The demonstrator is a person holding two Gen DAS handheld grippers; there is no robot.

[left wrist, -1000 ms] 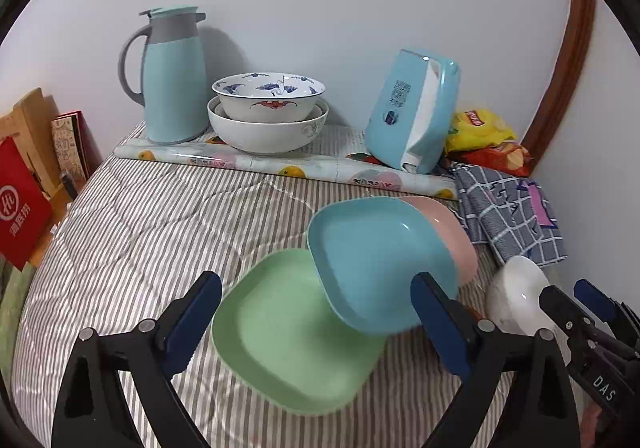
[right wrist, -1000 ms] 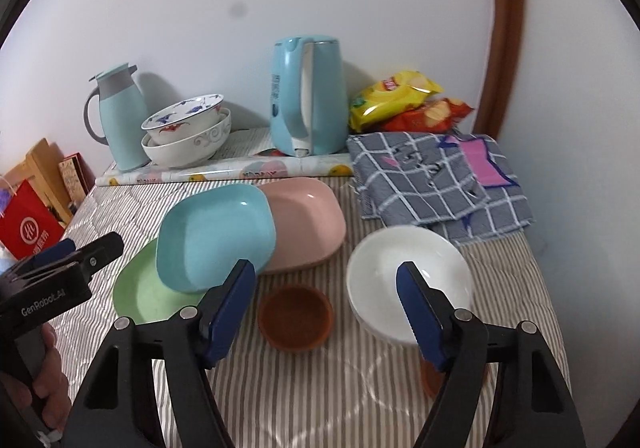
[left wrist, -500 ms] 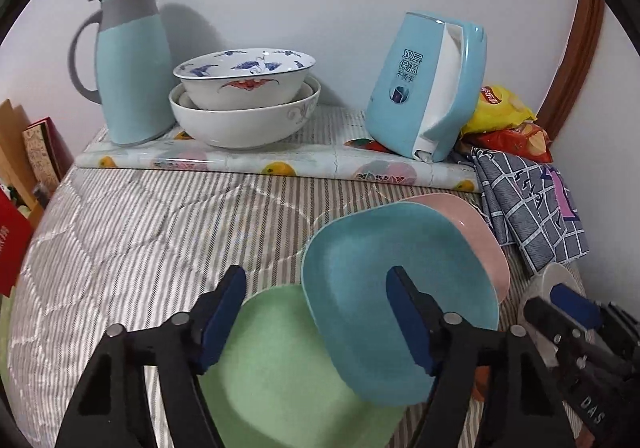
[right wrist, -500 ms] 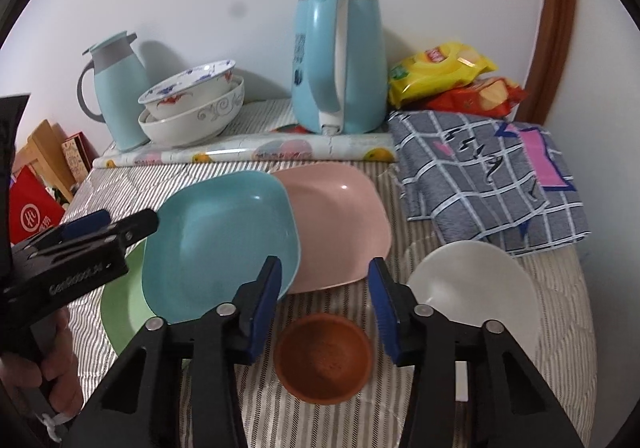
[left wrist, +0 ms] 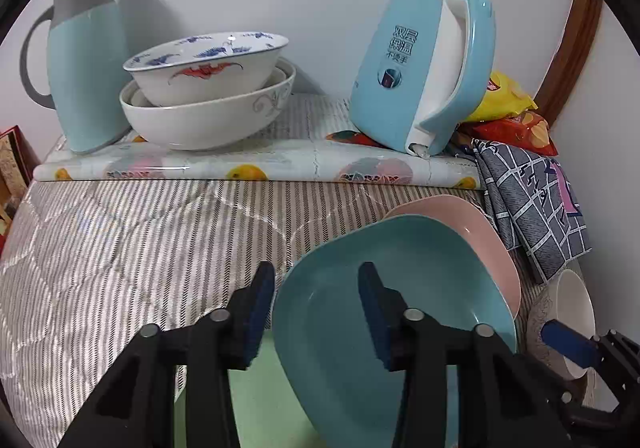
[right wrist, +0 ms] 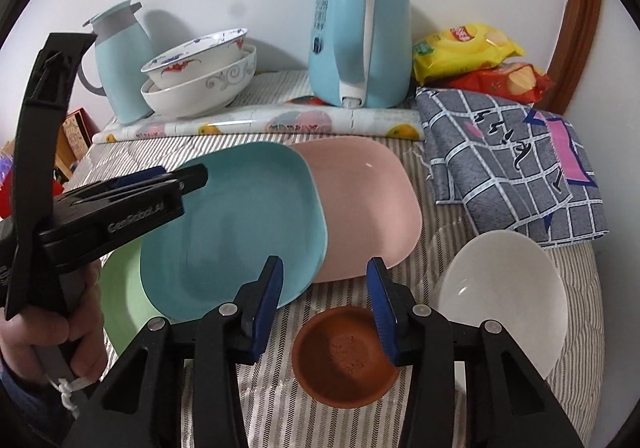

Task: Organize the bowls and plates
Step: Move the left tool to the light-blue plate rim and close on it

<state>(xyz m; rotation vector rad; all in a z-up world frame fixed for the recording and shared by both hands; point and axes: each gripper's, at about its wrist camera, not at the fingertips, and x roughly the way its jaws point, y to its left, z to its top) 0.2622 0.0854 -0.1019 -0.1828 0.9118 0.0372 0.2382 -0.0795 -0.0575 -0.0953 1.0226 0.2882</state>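
A blue plate [right wrist: 236, 228] leans on a pink plate [right wrist: 364, 207] and overlaps a green plate [right wrist: 124, 300] on the striped cloth. My left gripper [left wrist: 316, 308] is open, its fingers astride the blue plate's [left wrist: 400, 308] near-left rim; it also shows in the right wrist view [right wrist: 176, 177]. My right gripper [right wrist: 326, 302] is open, hovering above a small brown dish [right wrist: 344, 360]. A white bowl [right wrist: 504, 300] sits to its right. Two stacked patterned bowls [left wrist: 208, 87] stand at the back.
A blue thermos jug [left wrist: 84, 59] and a tilted blue kettle [left wrist: 420, 67] stand on a fruit-print mat [left wrist: 256, 163] by the wall. Snack bags [right wrist: 472, 51] and a folded checked cloth [right wrist: 516, 163] lie at the right. Boxes [right wrist: 72, 135] stand off the left edge.
Both grippers have moved forward and lower toward the plates and have narrowed their jaws. The left now straddles the blue plate's rim; the right is over the brown dish.
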